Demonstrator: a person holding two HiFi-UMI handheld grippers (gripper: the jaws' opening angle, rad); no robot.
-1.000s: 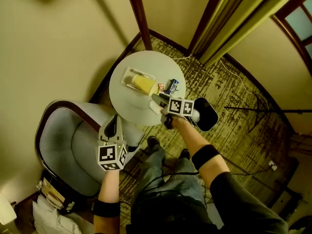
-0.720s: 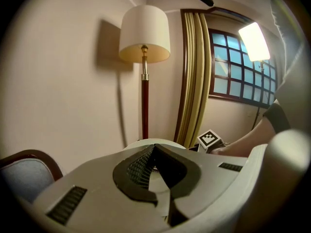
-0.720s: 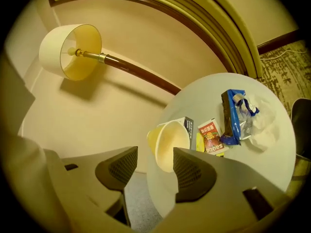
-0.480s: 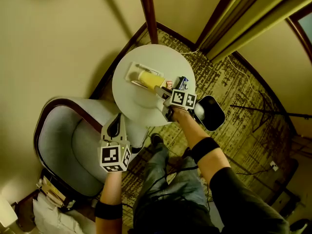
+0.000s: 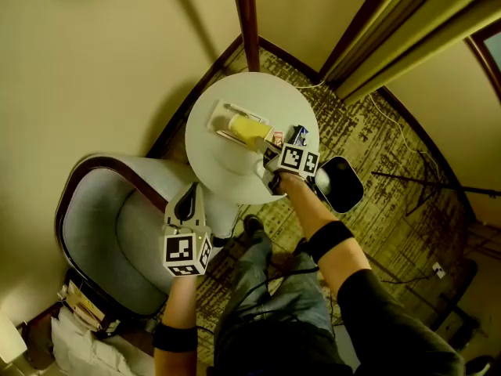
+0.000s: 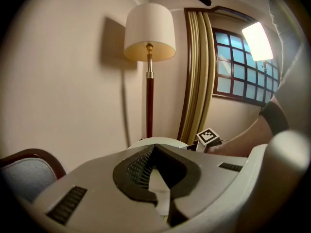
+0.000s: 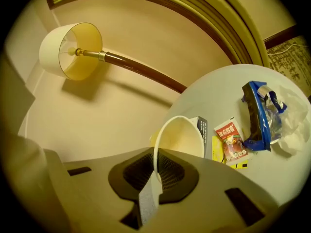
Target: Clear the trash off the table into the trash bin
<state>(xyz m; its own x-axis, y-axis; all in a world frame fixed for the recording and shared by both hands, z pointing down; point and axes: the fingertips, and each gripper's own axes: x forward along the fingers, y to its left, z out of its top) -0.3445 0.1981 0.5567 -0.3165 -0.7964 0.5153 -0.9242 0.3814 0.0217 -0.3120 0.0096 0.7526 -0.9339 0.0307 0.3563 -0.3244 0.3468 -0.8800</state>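
Observation:
A yellow paper cup (image 5: 249, 128) lies on its side on the round white table (image 5: 266, 100). My right gripper (image 5: 264, 149) has just been closing, and its jaws now pinch the cup's rim (image 7: 156, 149). Right of the cup lie a red sachet (image 7: 230, 140), a blue wrapper (image 7: 257, 115) and clear plastic (image 7: 291, 125). The black trash bin (image 5: 338, 185) stands on the carpet at the table's right, behind my right hand. My left gripper (image 5: 186, 202) is shut with nothing in it, low at the table's near left edge; in its own view the jaws (image 6: 158, 178) meet.
A grey armchair (image 5: 109, 241) stands at the left, close under my left gripper. A floor lamp (image 6: 149, 33) rises behind the table, its pole (image 5: 246, 18) by the wall. Curtains (image 5: 391, 30) hang at the back right. A flat white packet (image 5: 223, 116) lies under the cup.
My right gripper has moved forward to the yellow cup and shut on its rim. The left gripper has sunk a little beside the table.

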